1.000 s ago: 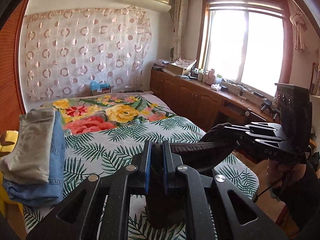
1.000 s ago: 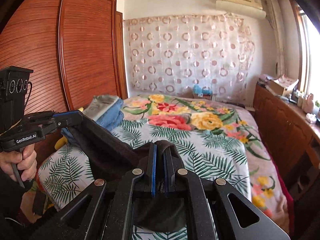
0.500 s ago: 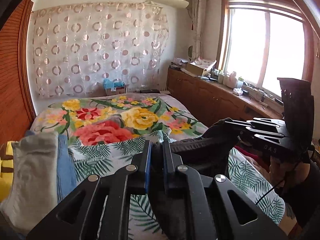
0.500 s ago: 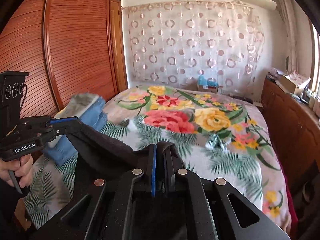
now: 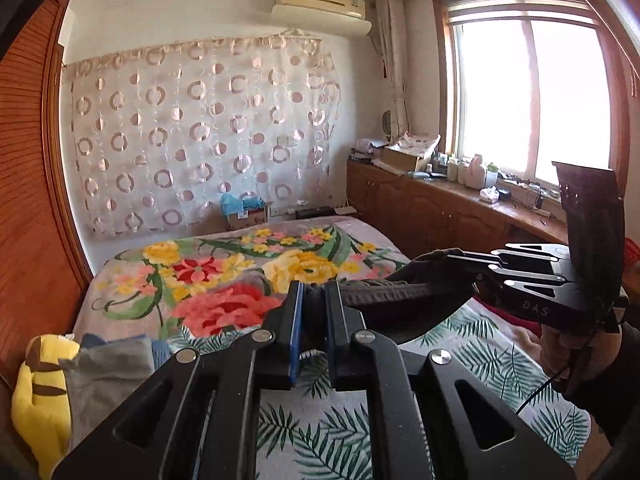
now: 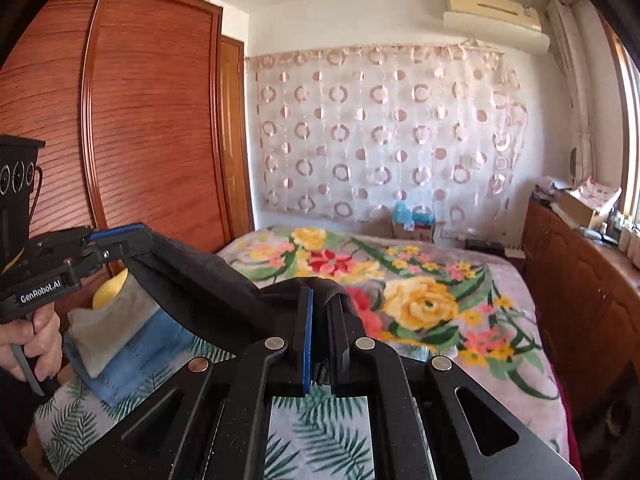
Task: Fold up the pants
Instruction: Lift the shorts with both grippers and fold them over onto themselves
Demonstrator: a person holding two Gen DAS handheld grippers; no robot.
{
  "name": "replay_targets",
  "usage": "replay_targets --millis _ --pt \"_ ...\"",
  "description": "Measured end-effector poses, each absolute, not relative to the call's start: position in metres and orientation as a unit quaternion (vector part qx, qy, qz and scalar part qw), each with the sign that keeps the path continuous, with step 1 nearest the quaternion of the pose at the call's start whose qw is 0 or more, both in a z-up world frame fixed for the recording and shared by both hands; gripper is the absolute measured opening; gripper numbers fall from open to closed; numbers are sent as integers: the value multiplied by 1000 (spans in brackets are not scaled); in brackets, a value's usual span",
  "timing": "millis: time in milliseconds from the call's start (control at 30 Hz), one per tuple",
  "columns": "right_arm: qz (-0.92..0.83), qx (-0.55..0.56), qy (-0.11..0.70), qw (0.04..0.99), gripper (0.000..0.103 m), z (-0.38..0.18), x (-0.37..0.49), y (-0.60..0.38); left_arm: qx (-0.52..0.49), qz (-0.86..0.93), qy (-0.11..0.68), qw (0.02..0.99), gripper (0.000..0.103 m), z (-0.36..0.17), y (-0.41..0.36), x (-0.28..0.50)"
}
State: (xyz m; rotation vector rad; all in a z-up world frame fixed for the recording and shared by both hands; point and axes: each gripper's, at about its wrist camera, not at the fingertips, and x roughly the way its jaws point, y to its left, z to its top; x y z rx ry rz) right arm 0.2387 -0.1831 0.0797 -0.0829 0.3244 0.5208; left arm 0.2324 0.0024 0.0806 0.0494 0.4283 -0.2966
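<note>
Indoors, floral bed (image 5: 224, 276), wooden wardrobe (image 6: 152, 120)

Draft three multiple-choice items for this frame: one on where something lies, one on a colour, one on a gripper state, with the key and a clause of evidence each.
1. Where does the stack of folded clothes lie?
A. On the bed's edge nearest the wardrobe
B. On the window counter
C. On the floor by the curtain

2. What colour are the pants held between the two grippers?
A. Light blue
B. Dark, near black
C. Yellow

3. How does the right gripper stand?
A. Wide open, nothing in it
B. Open above the pants
C. Shut on the pants

Key: 1 A, the stack sits on the bed beside the wardrobe. 2 B, the cloth stretched from the left gripper to the right one is dark. 3 C, dark fabric is pinched between its pads.
</note>
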Motion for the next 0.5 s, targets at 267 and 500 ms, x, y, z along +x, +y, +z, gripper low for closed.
replay_targets --millis 267,500 --pt "263 -62 241 932 6 23 223 -171 9 -153 272 950 11 21 5 196" --pt "262 -61 273 924 6 40 219 -169 11 -158 290 944 11 8 0 166"
